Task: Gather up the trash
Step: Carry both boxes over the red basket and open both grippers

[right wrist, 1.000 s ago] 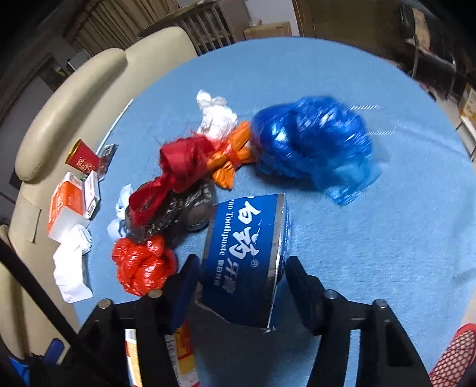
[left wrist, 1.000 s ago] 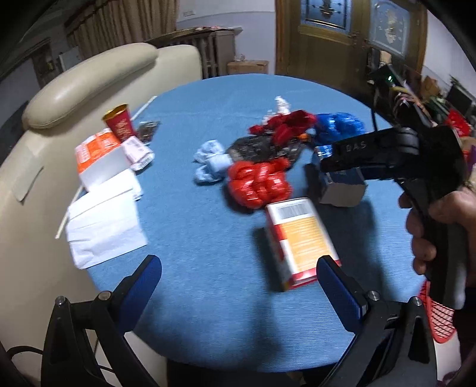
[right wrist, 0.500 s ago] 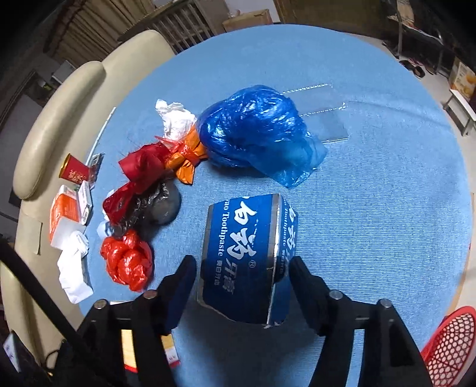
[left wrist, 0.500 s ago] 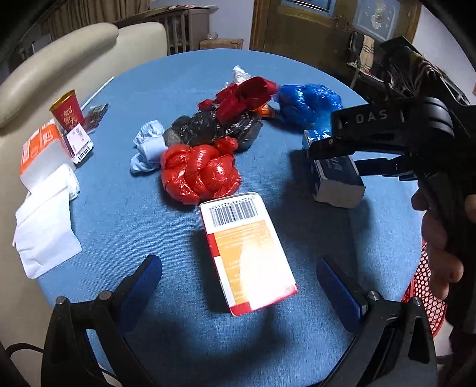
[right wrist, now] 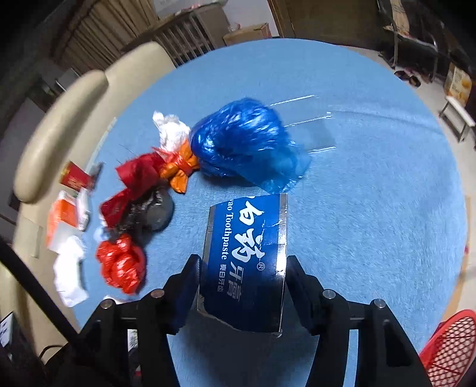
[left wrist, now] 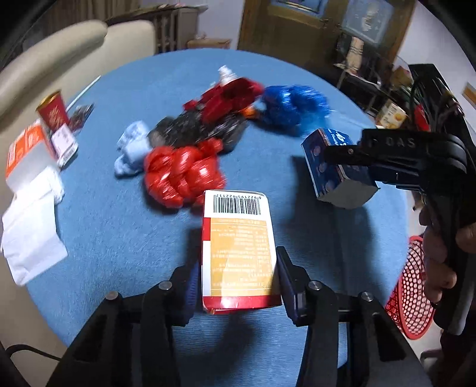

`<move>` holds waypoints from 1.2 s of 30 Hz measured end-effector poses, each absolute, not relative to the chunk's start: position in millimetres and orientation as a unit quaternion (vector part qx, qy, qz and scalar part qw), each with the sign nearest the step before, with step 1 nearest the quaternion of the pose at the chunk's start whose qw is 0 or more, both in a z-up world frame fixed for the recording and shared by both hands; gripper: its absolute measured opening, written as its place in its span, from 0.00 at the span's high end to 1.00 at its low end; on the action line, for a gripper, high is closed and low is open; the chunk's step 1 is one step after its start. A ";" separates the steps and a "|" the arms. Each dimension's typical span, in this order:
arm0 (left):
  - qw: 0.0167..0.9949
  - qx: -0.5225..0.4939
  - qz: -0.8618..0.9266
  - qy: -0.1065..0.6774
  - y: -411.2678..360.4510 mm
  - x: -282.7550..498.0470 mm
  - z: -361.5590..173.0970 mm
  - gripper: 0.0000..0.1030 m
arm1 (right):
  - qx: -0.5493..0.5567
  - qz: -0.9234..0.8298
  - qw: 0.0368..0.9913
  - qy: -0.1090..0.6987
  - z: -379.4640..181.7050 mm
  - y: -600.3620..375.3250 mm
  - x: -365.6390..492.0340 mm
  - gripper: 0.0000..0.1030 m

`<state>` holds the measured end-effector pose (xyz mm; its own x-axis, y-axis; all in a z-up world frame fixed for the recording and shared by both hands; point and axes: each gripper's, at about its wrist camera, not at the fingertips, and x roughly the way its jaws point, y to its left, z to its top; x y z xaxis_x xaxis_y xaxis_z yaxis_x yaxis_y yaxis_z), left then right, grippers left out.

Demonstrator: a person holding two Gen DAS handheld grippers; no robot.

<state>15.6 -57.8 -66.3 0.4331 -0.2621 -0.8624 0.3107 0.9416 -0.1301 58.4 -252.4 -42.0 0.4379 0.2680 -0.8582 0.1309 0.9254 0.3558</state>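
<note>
The left claw point(left wrist: 238, 275) has just been closing — now it grips the orange box point(left wrist: 238, 247). The right claw point(right wrist: 242, 278) holds the toothpaste box point(right wrist: 245, 262) above the table point(right wrist: 372, 208).

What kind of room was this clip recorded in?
Most likely a lived-in home, a living or dining room: a round table with a blue cloth, a cream sofa beside it, a wooden door behind, and household litter such as a toothpaste box.

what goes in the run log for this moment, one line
left gripper: just closed on orange carton | right gripper: holding blue toothpaste box | red basket: beside table, nothing dropped yet
</note>
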 end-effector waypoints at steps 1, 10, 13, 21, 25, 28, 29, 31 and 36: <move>0.847 0.028 -0.177 0.501 -62.7 12.6 -62.8 0.53 | 0.194 0.046 0.830 0.520 -37.7 -261.4 49.4 0.41; 0.828 0.101 -0.284 0.472 -143.1 -12.8 -34.5 0.53 | 0.275 0.036 0.845 0.458 -24.5 -357.1 -51.0 0.41; 0.806 0.118 -0.335 0.473 -181.3 -23.3 -31.8 0.53 | 0.300 -0.003 0.842 0.448 -30.8 -401.1 -95.3 0.41; 0.743 0.199 -0.432 0.470 -281.5 -64.8 -41.1 0.52 | 0.371 -0.086 0.809 0.448 -66.7 -484.5 -182.3 0.39; 0.710 0.232 -0.460 0.481 -321.0 -84.4 -54.1 0.51 | 0.391 -0.101 0.796 0.451 -82.3 -501.1 -203.2 0.39; 0.687 0.248 -0.474 0.491 -338.6 -95.0 -64.6 0.50 | 0.409 -0.099 0.786 0.454 -87.4 -510.6 -213.9 0.35; 0.683 0.254 -0.476 0.492 -343.6 -99.4 -65.4 0.50 | 0.411 -0.101 0.784 0.454 -88.3 -513.4 -216.0 0.35; 0.676 0.267 -0.479 0.491 -352.2 -105.5 -68.9 0.47 | 0.412 -0.107 0.783 0.453 -88.8 -518.5 -220.1 0.35; 0.681 0.273 -0.468 0.493 -356.3 -100.7 -77.2 0.43 | 0.433 -0.108 0.782 0.435 -91.0 -530.1 -230.9 0.34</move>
